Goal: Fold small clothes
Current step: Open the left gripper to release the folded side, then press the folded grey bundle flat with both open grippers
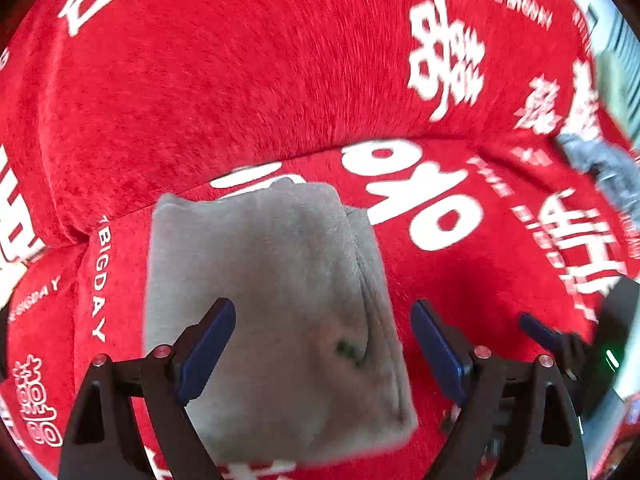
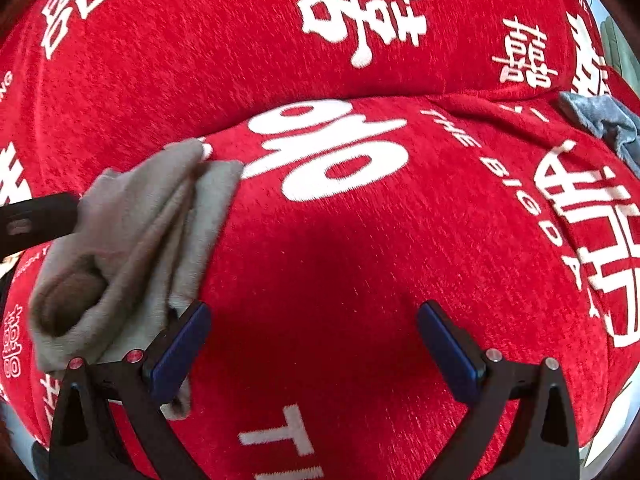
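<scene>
You see one grey garment (image 1: 272, 300), soft and fleecy, folded into a compact rectangular stack lying flat on the red cover (image 1: 240, 80). Its layered edges run along your right side, and a small dark green mark, possibly a print, shows near them. A blue-grey garment (image 2: 600, 124) lies crumpled, well apart, at far right.

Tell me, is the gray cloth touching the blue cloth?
Apart. The right wrist view shows it: the folded gray cloth lies at the left of the red sofa cover, the blue cloth sits far right, and bare red fabric stretches between them.
</scene>
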Tool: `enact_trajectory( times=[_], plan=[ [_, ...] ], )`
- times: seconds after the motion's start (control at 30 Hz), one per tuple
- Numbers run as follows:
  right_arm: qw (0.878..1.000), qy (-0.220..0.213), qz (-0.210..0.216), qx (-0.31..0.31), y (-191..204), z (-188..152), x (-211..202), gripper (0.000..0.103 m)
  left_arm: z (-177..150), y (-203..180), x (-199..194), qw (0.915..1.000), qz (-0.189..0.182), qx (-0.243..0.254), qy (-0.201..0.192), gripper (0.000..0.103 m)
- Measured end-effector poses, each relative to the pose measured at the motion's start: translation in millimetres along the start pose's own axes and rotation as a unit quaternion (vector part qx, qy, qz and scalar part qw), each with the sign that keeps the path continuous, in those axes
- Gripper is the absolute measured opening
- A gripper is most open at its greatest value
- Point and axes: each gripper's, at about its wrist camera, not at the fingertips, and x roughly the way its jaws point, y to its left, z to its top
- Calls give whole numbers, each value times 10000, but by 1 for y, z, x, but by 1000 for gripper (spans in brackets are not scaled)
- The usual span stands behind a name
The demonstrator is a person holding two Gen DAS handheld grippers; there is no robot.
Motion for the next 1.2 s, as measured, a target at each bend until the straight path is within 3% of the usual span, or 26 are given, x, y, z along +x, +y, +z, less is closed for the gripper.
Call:
enact_trajectory(
  times=[0.07,0.17,0.23,0.33,0.43,0.53,0.6,0.63,0.67,0.7,0.73,0.83,0.93,1.07,1.2],
  plan=[
    [9999,-10,148,-4,2,1,-7,102,-17,33,-19,9995,-60,-254,-168,90],
    [9981,22,614,107,9,3,-18,102,-46,75,-21,9968,449,-633,-209,90],
    [9924,72,1216,176,17,5,-27,102,-70,103,-15,9935,697,-896,-110,90],
    [9845,73,1736,251,31,6,-37,102,-103,130,-14,9916,583,-1158,21,90],
    [9806,312,1928,181,51,7,-31,102,-127,129,-14,9936,541,-987,-43,90],
    [9797,575,1911,171,69,7,-15,101,-144,111,-6,9963,710,-467,-111,90],
    [9769,745,1994,198,78,5,-4,81,-146,95,11,9954,952,-69,-62,90],
    [9754,832,2038,123,85,5,0,59,-147,93,17,9941,1085,35,-43,90],
    [9731,894,2121,115,87,5,3,40,-147,93,24,9931,1168,48,-16,90],
    [9694,965,2251,174,88,4,6,33,-147,97,25,9938,1111,-44,10,90],
    [9688,974,2271,208,87,5,6,18,-146,102,26,9949,990,-206,34,90],
    [9689,654,2375,245,80,8,-12,14,-147,131,21,9937,539,-984,41,90],
    [9713,314,2354,158,73,3,-30,13,-157,154,18,9868,51,-1616,73,90],
    [9732,809,2112,423,58,-26,8,13,-170,150,25,9889,125,-1452,301,90],
    [9682,714,2348,481,52,-28,6,19,-169,143,14,9915,178,-1257,289,90]
  ],
)
